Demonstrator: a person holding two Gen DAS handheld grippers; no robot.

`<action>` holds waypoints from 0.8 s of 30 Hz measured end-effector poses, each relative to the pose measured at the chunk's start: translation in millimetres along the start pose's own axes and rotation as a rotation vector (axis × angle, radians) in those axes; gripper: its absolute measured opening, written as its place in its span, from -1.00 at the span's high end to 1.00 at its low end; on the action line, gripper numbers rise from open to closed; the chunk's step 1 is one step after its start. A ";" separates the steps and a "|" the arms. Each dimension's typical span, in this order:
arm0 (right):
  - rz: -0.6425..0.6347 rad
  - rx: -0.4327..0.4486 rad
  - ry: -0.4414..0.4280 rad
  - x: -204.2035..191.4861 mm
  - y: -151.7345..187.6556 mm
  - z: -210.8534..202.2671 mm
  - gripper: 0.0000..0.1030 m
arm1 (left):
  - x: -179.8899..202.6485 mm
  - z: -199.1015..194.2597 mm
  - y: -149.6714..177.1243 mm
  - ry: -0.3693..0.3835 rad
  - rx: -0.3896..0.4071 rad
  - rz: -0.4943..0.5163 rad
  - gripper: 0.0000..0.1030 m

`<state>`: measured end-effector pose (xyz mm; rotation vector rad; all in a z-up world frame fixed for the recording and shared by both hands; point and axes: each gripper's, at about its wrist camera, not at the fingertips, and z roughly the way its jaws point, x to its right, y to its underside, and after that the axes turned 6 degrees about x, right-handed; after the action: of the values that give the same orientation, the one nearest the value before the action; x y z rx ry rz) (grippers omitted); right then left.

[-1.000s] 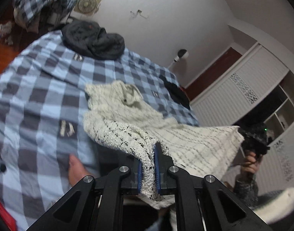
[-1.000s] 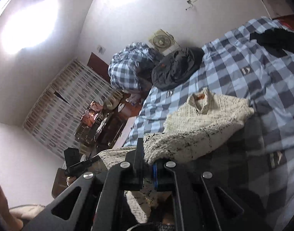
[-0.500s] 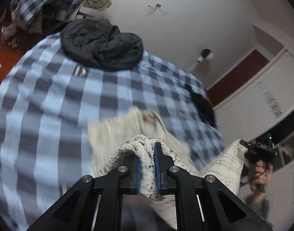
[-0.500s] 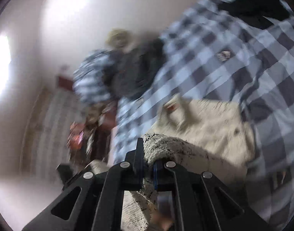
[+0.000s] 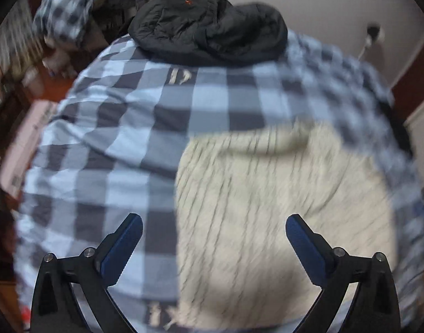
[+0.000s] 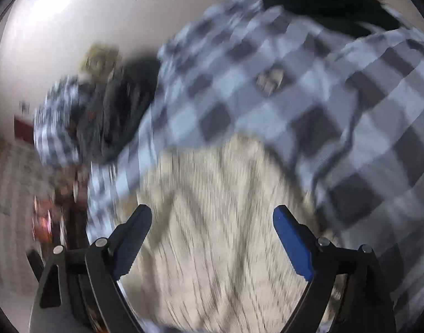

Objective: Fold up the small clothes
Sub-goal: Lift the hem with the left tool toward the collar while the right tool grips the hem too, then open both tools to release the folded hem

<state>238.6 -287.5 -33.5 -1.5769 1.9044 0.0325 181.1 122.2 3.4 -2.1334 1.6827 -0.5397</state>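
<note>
1. Your left gripper (image 5: 213, 229) has its jaws spread wide with nothing between them, above the left edge of the cream sweater (image 5: 281, 208).
2. Your right gripper (image 6: 212, 219) is likewise wide apart and empty, over the sweater (image 6: 225, 236).
3. The sweater lies on the checked bedcover (image 5: 114, 138), in the near right part of the bed as your left wrist camera sees it; its left edge runs straight from near to far, and its far edge ends at a rolled band.
4. Bare bedcover lies to the left of the sweater and beyond it.
5. A black jacket (image 5: 209, 27) sits at the far edge of the bed, well apart from the sweater.
6. Both views are blurred, so finer folds cannot be told.
</note>
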 end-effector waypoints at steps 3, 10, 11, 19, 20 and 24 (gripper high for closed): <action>-0.101 -0.061 0.092 -9.0 38.1 19.4 -0.69 | 23.9 -15.9 45.1 0.001 -0.006 0.075 -1.00; -0.221 0.004 0.326 12.5 44.0 10.2 -0.69 | 33.4 -10.4 118.3 -0.004 -0.009 0.154 -1.00; -0.178 0.005 0.335 28.1 39.3 7.5 -0.69 | 27.9 -7.0 120.7 -0.030 -0.012 0.155 -0.99; 0.042 0.053 0.201 92.3 19.9 -12.2 -0.69 | 17.9 -10.2 116.0 -0.164 0.055 0.161 -0.99; 0.018 0.055 0.208 89.8 17.5 -10.5 -0.69 | 18.4 -8.8 115.9 -0.139 0.055 0.155 -0.99; -0.090 0.013 0.266 72.1 16.5 24.8 -0.69 | 22.9 1.7 118.8 -0.099 0.016 0.154 -0.98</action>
<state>231.3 -335.3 -94.6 -1.7267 2.0243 -0.2394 87.8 73.9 -56.8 -1.9653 1.7626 -0.3948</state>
